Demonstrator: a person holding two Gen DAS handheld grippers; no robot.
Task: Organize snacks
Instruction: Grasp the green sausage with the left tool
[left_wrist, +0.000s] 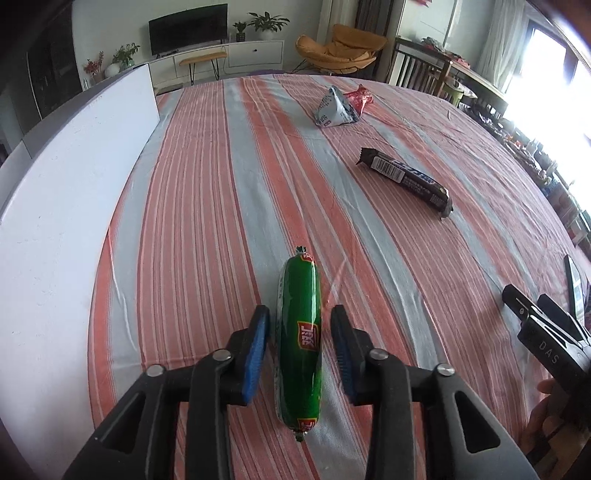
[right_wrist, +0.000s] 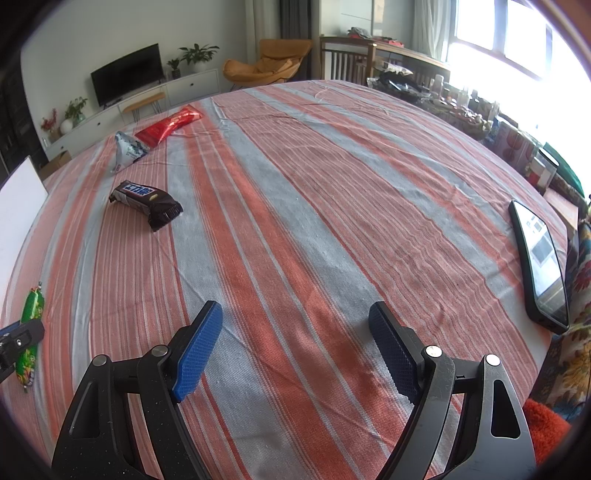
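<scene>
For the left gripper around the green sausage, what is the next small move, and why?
Probably back the left gripper off and lift clear. The green plastic-wrapped sausage lies flat on the striped tablecloth between the blue-padded fingers, with gaps on both sides, so nothing grips it.

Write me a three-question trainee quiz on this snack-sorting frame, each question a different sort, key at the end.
1. True or false: the left gripper has its pads pressed on the green sausage.
2. Which lies nearest the green sausage? A) dark chocolate bar B) grey-white pouch C) red packet
3. Fill in: between the fingers of the right gripper there is only the striped ______.

Key:
1. False; the sausage lies between the pads, with a gap on each side.
2. A
3. tablecloth
</scene>
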